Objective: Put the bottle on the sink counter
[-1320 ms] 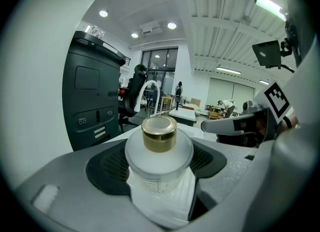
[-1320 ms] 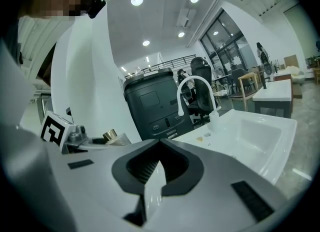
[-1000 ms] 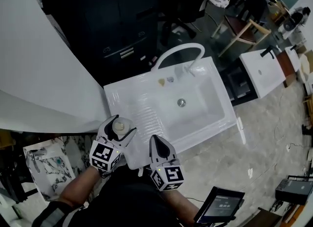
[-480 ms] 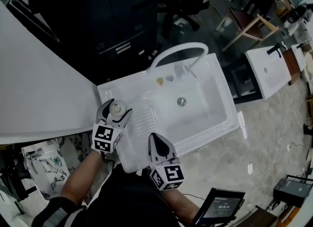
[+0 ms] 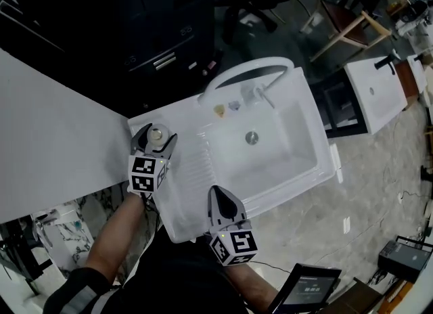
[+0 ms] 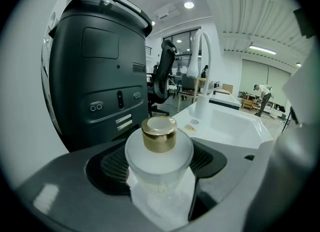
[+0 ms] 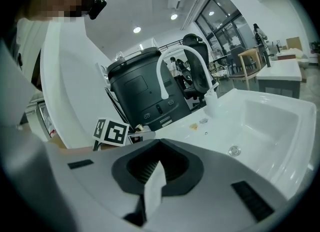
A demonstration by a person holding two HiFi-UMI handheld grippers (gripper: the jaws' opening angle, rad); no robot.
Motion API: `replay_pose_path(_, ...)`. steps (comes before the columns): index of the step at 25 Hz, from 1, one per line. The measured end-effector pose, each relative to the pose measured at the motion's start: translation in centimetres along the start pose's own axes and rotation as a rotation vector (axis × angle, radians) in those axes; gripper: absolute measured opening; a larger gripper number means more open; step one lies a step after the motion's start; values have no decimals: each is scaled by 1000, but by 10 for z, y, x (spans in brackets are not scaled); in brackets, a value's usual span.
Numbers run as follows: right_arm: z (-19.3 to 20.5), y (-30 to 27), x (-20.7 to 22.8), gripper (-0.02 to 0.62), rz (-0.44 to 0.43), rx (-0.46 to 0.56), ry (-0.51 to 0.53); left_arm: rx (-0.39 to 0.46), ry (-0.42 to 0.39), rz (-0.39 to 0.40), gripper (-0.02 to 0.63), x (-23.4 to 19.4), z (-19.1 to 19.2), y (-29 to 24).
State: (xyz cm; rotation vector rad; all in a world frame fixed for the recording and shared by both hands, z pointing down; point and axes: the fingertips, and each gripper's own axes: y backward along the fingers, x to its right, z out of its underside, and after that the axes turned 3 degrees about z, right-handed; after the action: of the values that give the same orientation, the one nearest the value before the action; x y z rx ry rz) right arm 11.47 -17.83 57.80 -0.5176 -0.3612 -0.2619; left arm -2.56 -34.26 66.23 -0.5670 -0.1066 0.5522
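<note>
My left gripper [image 5: 155, 135] is clamped on the bottle [image 6: 159, 152], a frosted, clear little thing with a gold cap [image 6: 159, 133]. It stands upright between the two jaws, which press on its body from either side. From the head view I hold it over the far left corner of the white sink [image 5: 323, 145], on the flat counter part just beside the ribbed drainboard [image 5: 195, 164]. I cannot tell whether its base touches the surface. Beyond the bottle stands a big black machine [image 6: 95, 76], and to its right the white faucet [image 6: 204, 51] arches over the basin, with the drain [image 5: 252, 138] in the middle of the bowl. My right gripper [image 5: 219, 195] has its jaws pressed together with nothing between them. Its tip lies over the near rim of the sink, well apart from the bottle and pointing toward the basin. In the right gripper view the marker cube [image 7: 112, 132] of my left gripper shows off to the left, in front of the black machine. A tablet [image 5: 308, 289] lies on the floor by my right side.
</note>
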Motion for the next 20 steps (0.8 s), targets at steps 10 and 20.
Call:
replay_pose_path(10,1,-15,4,-5,2,-26,-8,-64,36,-23,339,-18,15,-29)
replay_pose_path(20,4,-21,1,-5,-7,-50,-15,-96,53,-40,339,-27,23,-39)
